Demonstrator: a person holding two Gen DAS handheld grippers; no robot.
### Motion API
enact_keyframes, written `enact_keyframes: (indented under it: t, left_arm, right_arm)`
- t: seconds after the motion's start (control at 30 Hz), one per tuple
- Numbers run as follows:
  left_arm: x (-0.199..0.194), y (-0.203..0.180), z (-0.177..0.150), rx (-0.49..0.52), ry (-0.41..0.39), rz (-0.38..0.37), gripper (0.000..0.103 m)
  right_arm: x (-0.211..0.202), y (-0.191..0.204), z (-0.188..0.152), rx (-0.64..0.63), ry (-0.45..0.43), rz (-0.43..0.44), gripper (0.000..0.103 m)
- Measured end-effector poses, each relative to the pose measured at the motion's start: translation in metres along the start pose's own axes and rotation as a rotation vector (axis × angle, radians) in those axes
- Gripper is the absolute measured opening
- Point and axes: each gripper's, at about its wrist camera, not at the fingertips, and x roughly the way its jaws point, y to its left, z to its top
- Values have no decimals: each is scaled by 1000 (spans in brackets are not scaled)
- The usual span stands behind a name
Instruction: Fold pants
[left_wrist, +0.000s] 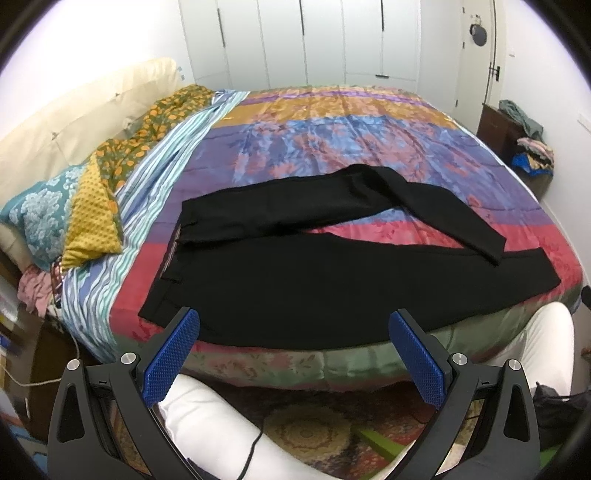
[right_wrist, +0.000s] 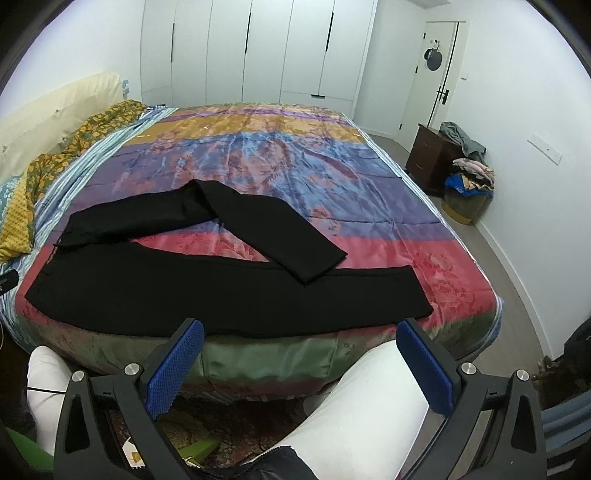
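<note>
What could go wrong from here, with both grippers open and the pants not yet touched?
1. The far leg of the black pants is bent across the near leg; folding without straightening it would likely trap a crease.
2. The near leg lies along the bed's edge on a shiny bedspread; a tug from the left gripper or right gripper might slide it off.

- Illumination: bright, even, diffuse indoor light; shadows soft.
- Glare: sheen on the satin bedspread (right_wrist: 280, 162).
- Black pants (left_wrist: 295, 280): fabric detail lost.
- Fisheye: strong edge curvature, dark corner vignetting.
- Focus: slight softness at periphery.
</note>
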Motion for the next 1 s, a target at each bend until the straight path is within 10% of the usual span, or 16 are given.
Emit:
enact_keyframes:
  t: [1.0]
  left_arm:
    - [-2, 0, -8, 15, -1, 3, 102]
  right_arm:
    - [-3, 24, -5, -60, 8, 61, 102]
